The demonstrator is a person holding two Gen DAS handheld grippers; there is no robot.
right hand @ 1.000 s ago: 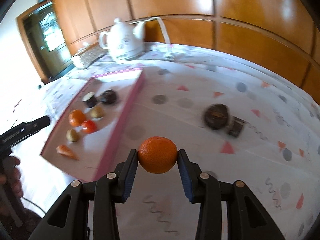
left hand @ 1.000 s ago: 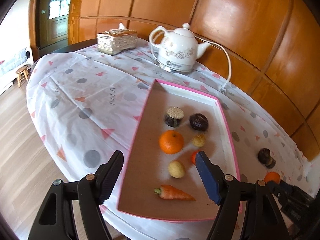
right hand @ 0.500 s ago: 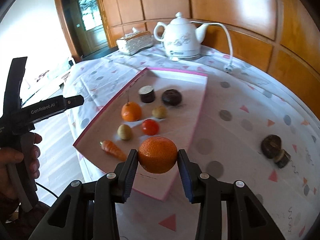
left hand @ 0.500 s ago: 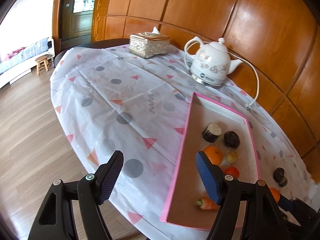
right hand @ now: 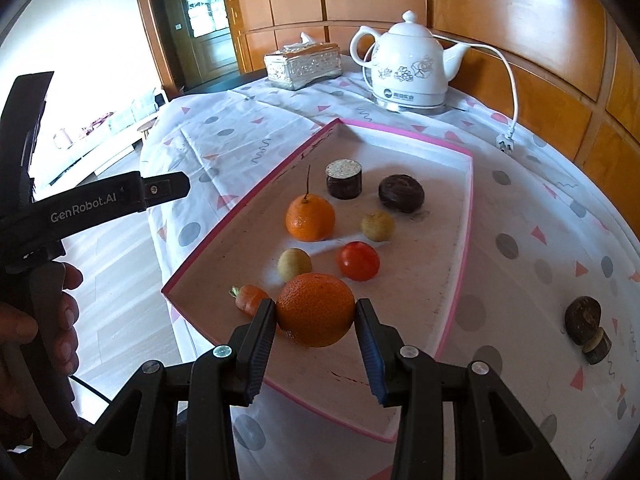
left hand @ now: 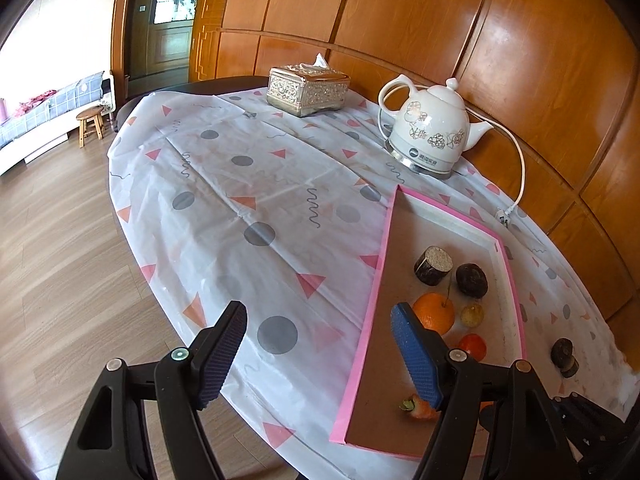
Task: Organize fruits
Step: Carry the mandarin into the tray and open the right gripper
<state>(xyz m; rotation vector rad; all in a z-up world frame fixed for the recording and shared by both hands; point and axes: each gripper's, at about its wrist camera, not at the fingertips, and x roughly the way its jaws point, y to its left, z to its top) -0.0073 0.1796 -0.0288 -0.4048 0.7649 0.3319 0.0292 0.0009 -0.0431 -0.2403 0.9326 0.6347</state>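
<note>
The right gripper [right hand: 316,322] is clamped on a round, dimpled orange fruit [right hand: 315,309], one blue-padded finger pressed to each side, and holds it over the near end of the shallow pink-rimmed cardboard tray [right hand: 464,240]. Whether the fruit already touches the tray floor is hard to judge from this angle; it looks slightly raised.

The relation that matters is what lies under and just ahead of the held fruit. Just beyond it sit a small tan round fruit [right hand: 294,265] and a red tomato-like fruit [right hand: 359,261], and a small carrot [right hand: 250,299] lies just beside the gripper's left finger. Farther back are a stemmed orange [right hand: 310,217], another tan fruit [right hand: 377,225], a dark cut cylinder with a pale top [right hand: 344,179] and a dark brown round piece [right hand: 401,193]. The bare floor lies toward the right rim, so the release probably calls for a small shift that way, or a straight set-down short of the tan fruit.

The left gripper [left hand: 320,354] hangs with its jaws spread wide and nothing between them, off the tray's left edge over the patterned tablecloth [left hand: 248,200]. Two dark pieces [right hand: 586,326] remain on the cloth to the right of the tray, nearer the right gripper.
</note>
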